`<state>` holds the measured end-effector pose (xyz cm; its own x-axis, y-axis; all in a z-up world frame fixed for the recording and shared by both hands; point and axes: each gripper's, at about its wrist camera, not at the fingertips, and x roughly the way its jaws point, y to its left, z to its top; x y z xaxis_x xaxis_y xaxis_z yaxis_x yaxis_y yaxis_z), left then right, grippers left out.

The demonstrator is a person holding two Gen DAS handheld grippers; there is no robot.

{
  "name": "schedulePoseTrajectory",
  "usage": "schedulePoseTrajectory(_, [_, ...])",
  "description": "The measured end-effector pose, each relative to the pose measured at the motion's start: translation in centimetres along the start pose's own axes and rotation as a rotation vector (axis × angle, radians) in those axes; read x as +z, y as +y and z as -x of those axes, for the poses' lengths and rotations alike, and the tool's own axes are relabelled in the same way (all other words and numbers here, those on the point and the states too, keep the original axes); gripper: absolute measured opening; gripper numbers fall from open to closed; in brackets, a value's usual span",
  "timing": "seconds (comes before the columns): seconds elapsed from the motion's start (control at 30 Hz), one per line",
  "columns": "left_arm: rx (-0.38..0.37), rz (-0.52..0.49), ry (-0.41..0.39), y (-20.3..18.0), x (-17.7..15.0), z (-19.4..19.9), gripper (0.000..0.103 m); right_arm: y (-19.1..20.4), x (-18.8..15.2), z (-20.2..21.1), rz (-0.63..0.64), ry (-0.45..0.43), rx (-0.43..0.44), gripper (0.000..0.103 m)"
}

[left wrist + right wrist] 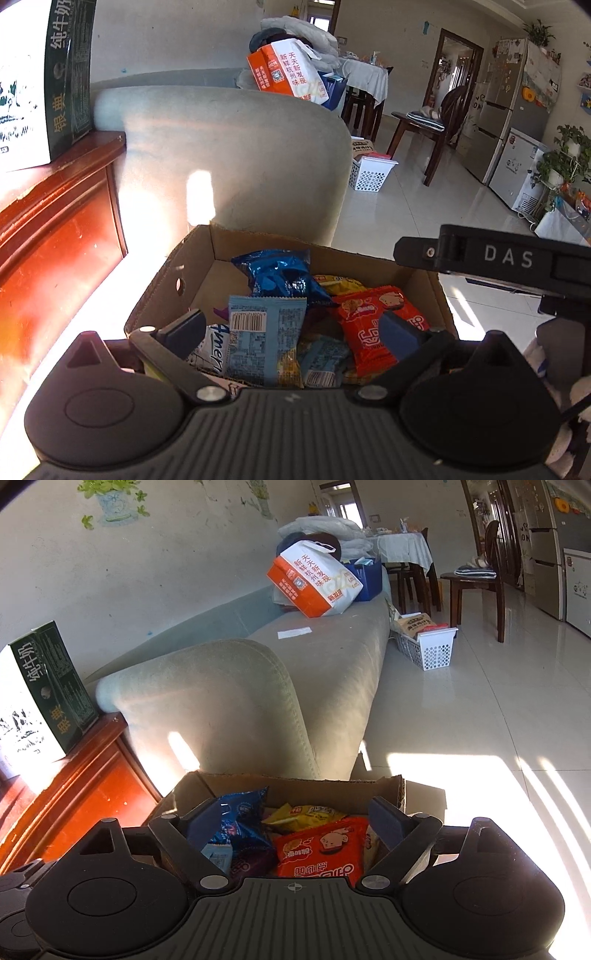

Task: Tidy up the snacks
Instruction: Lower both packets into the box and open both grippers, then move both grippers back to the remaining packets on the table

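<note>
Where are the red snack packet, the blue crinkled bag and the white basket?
red snack packet (319, 853), right wrist view, middle of its front.
blue crinkled bag (282, 275), left wrist view, centre of the foil.
white basket (436, 650), right wrist view, its perforated end wall.

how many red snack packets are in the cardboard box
1. The red packet lies at the right side of the cardboard box, beside the yellow packet. More may be buried under the pile.

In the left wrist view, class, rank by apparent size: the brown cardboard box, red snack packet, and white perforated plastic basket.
1. Brown cardboard box, largest.
2. Red snack packet.
3. White perforated plastic basket, though it sits far away, so its true size is unsure.
</note>
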<state>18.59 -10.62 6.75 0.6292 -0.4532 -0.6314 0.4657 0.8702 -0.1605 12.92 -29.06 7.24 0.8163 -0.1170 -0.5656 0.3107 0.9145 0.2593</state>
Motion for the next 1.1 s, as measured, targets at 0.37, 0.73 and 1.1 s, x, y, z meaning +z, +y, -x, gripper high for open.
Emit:
schedulePoseTrajectory(0.37, [0.077,-0.019,0.059,2.3,-2.1,3.1,0.099,1.9,-2.5,1.9,0.074,0.033,0.029,0.092])
schedulePoseTrajectory(0.73, [0.179,0.034,0.057,9.1,-2.6,5.8,0.099,4.1,-5.2,3.0,0.109,0.102,0.099,0.092])
schedulePoseTrajectory(1.1, [0.303,0.014,0.105,13.0,-4.8,4.2,0.099,8.4,-10.1,2.0,0.250,0.227,0.234,0.092])
